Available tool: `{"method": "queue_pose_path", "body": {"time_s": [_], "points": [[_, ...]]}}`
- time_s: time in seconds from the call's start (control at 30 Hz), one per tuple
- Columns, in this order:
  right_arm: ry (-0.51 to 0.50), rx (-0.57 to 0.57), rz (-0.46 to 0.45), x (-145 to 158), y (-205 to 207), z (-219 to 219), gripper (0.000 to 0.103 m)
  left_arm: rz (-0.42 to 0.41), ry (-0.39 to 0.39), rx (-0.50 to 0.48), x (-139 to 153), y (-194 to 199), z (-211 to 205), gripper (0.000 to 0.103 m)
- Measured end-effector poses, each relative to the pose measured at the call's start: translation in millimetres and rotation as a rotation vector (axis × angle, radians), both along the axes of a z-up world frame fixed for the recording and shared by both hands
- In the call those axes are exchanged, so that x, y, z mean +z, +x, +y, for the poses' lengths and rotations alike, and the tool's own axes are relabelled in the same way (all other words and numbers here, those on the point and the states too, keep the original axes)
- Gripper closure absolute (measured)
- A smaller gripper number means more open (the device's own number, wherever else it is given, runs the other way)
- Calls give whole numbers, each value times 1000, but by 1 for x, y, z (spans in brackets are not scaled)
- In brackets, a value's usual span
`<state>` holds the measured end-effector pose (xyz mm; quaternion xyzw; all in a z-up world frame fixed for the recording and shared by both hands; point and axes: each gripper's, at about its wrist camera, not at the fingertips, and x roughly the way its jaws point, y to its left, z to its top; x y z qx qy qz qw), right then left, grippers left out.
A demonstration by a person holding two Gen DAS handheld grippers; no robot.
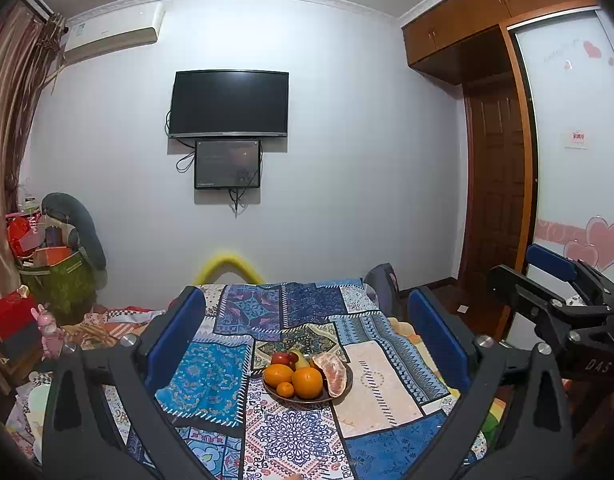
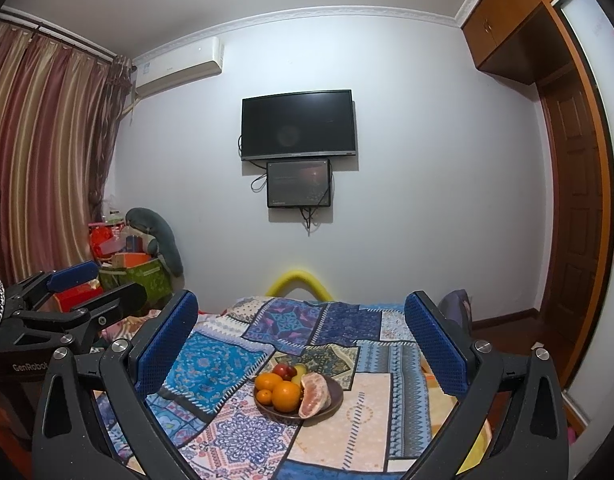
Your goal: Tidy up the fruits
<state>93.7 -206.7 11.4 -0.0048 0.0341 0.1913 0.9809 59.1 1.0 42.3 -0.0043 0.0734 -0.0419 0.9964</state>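
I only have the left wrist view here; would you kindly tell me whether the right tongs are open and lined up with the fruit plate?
Observer: Yes. In the right wrist view the right tongs are wide open and empty, and the fruit plate shows between their fingers.
Operator: Thank you. How do my left tongs look from outside?
Observer: The left tongs appear side-on at that view's left edge, open and holding nothing, off to the left of the patchwork cloth.
Operator: Is there free room on the plate?
Observer: A bare strip of plate shows to the right of the peeled pomelo.
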Motion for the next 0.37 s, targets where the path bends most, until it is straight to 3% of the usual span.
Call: {"method": "queue_pose_path", "body": {"time_s": [0.37], "points": [[2,-3,4,-2,1,0,0,6,8,-8,-2,1,-2,0]]}}
